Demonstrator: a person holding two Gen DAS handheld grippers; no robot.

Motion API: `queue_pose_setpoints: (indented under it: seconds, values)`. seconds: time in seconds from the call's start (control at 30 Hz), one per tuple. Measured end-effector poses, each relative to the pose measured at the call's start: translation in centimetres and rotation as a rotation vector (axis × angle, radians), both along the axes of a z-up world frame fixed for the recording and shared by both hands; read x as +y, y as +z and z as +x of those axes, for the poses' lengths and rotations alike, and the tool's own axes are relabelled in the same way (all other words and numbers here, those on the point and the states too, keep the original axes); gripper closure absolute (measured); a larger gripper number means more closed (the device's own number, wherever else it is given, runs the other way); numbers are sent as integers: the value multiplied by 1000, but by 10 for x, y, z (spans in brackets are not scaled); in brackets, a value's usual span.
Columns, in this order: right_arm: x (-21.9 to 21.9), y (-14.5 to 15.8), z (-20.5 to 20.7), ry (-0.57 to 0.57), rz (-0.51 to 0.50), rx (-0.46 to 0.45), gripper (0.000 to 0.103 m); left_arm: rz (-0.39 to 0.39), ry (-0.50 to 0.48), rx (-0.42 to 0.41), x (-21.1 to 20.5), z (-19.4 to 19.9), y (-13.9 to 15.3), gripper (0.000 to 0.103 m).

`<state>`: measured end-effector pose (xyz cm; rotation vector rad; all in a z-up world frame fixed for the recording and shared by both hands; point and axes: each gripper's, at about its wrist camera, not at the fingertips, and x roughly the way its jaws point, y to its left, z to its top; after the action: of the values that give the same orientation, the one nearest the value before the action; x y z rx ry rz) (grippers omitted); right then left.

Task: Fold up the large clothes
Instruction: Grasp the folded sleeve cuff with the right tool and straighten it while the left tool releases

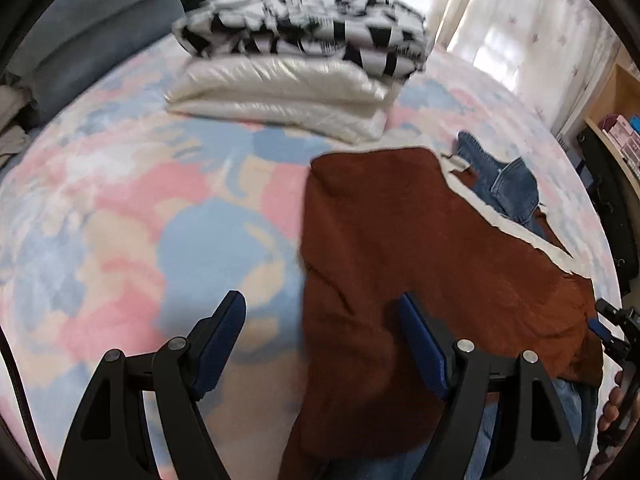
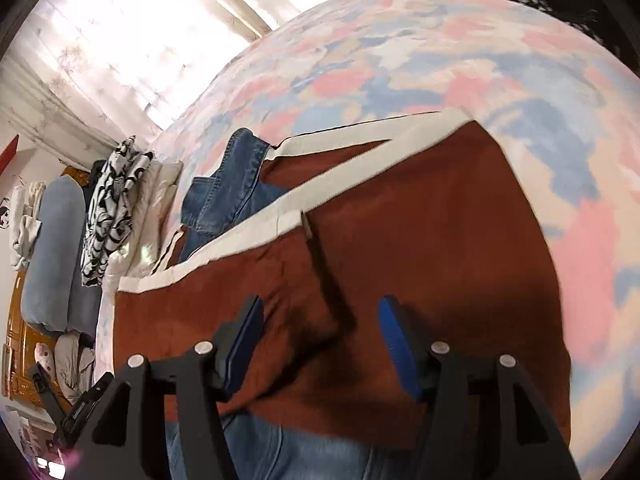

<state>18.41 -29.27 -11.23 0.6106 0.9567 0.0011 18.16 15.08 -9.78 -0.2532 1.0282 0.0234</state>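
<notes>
A rust-brown garment with cream trim [image 1: 420, 248] was seen spread on the pastel patterned bedspread [image 1: 120, 220], towards the right and near side of the bed, with a piece of blue denim [image 1: 508, 184] showing from under its far edge. In the right wrist view the brown cloth [image 2: 400, 220] was laid partly doubled, a cream band [image 2: 352, 184] running across it and a fold line down its middle. Both grippers were held above the cloth with nothing in them: the left gripper [image 1: 324, 328] had its fingers spread wide, one over the bedspread and one over the garment's left edge, and the right gripper [image 2: 320, 332] was likewise spread over the near part of the fabric. At the far side of the bed a finished stack was found, a black-and-white patterned garment [image 1: 312, 28] resting on a folded cream one [image 1: 280, 96].

The step in hand was judged to be a pause between folds, the garment released and not yet regripped. For the next move, the near hem or a side edge would probably need to be pinched by each gripper and carried over towards the cream band, the layers being kept aligned so that the denim beneath was not dragged
</notes>
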Motion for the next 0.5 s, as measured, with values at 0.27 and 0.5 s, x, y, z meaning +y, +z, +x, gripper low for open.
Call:
queue_pose_setpoints:
  seconds: [0.27, 0.5]
  values:
    - [30, -25, 53, 236, -42, 42, 72, 16, 15, 46, -12, 27, -17, 26]
    - [18, 11, 18, 66, -272, -151, 72, 129, 28, 77, -27, 51, -36, 26]
